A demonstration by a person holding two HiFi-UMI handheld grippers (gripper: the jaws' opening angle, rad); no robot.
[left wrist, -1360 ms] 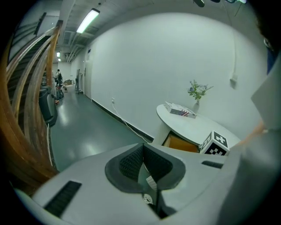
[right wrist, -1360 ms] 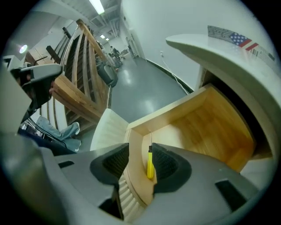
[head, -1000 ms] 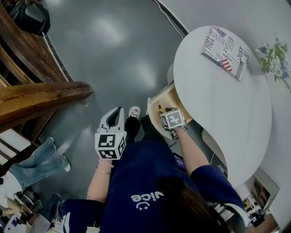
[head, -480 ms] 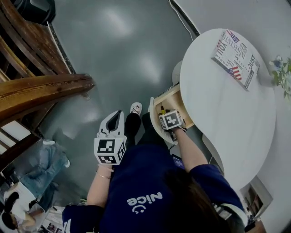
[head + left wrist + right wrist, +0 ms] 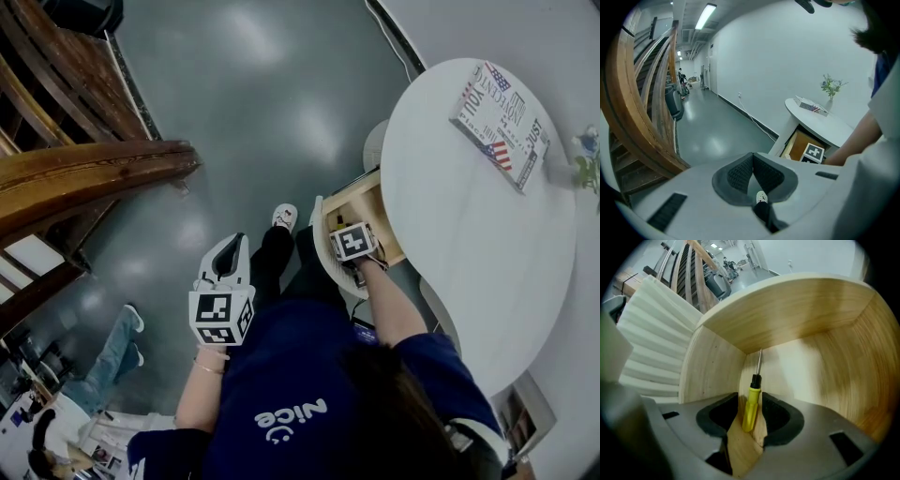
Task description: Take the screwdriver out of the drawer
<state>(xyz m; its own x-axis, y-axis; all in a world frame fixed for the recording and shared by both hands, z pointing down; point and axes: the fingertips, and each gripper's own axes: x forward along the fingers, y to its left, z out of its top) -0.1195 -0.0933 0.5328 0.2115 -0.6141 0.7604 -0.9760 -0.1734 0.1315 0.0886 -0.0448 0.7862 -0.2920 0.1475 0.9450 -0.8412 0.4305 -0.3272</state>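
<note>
The right gripper (image 5: 750,404) is lowered into the open wooden drawer (image 5: 801,310), and its 2 jaws stand apart on either side of the yellow handle of the screwdriver (image 5: 752,392), with a thin strip of drawer floor showing between the handle and the pad on the picture's left, so the jaws straddle it rather than press on it. The screwdriver lies on the drawer floor near a back corner, its black collar and thin metal shaft pointing away from the gripper toward the curved back wall, the handle slightly tilted against the line of the jaws. In the head view the drawer juts out from under the edge of the white table (image 5: 469,206), and the right gripper's marker cube sits over it. On the tabletop, well apart from the drawer, lies 1 flag-printed book (image 5: 500,125). The left gripper (image 5: 234,248) is held over the grey floor (image 5: 262,112) beside the person's leg, well away from the drawer, its 2 jaws pressed together at the tips with nothing between them; a white shoe (image 5: 282,217) shows just beyond it
</note>
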